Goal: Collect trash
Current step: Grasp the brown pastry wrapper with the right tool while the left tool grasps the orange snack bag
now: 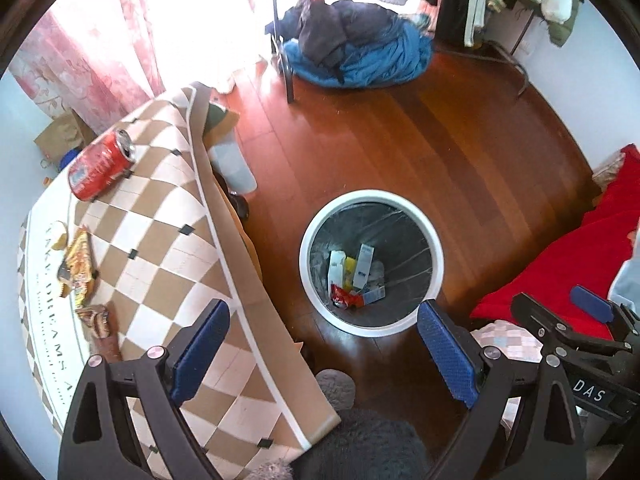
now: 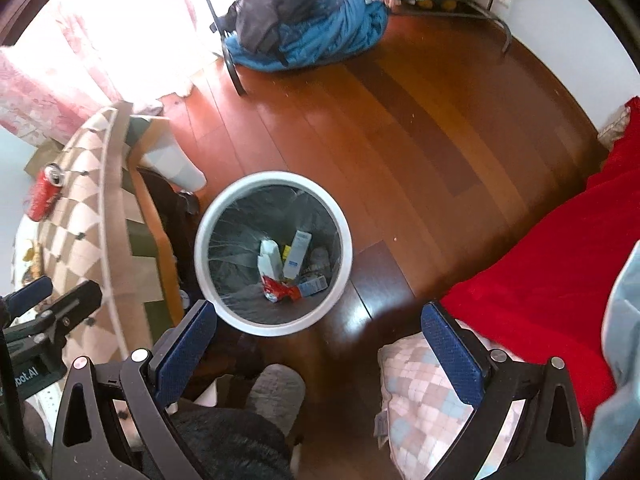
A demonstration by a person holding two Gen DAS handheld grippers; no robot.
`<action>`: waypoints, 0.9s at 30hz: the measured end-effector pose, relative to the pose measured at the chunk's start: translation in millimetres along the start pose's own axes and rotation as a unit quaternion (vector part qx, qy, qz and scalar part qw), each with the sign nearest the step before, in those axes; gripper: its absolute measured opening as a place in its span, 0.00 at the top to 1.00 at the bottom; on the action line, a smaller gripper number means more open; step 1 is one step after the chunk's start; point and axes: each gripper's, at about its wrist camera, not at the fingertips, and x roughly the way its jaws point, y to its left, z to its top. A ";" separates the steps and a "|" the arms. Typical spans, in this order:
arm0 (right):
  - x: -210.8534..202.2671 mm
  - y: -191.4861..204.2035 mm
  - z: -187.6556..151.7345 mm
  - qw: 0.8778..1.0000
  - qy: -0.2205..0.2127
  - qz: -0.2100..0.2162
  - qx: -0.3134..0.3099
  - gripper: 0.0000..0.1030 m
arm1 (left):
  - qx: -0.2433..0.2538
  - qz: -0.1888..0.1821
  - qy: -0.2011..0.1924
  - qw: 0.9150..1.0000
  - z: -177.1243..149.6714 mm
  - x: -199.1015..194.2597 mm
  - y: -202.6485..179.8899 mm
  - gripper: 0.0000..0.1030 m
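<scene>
A white-rimmed trash bin (image 1: 308, 276) with a dark liner stands on the wooden floor; it also shows in the right wrist view (image 2: 204, 264). Inside lie white cartons (image 1: 362, 266) and a red wrapper (image 1: 344, 298). On the checkered table (image 1: 168, 240) lie a red soda can (image 1: 100, 164), yellow snack wrappers (image 1: 80, 268) and a brown wrapper (image 1: 98, 320). My left gripper (image 1: 324, 340) is open and empty, above the table edge and bin. My right gripper (image 2: 320, 344) is open and empty, above the bin's near side.
A red blanket (image 2: 540, 280) and a checkered pillow (image 2: 420, 392) lie at the right. A blue clothes pile (image 1: 360, 52) and a rack leg (image 1: 288, 76) stand at the back. A grey slipper (image 2: 276, 392) is below. A brown paper bag (image 1: 60, 136) sits behind the table.
</scene>
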 end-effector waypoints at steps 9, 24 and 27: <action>-78.5 18.7 -12.9 0.998 -0.055 0.030 0.012 0.00 | -0.056 0.031 -0.067 0.996 -14.7 -72.0 53.1 0.07; -69.9 240.4 -51.6 0.984 -0.010 0.145 -0.107 0.00 | -0.229 0.179 0.031 0.956 -160.0 -5.4 311.4 0.07; -27.5 306.6 -69.1 0.978 0.034 0.152 -0.138 0.00 | -0.250 0.182 0.061 0.949 -187.2 20.6 345.5 0.07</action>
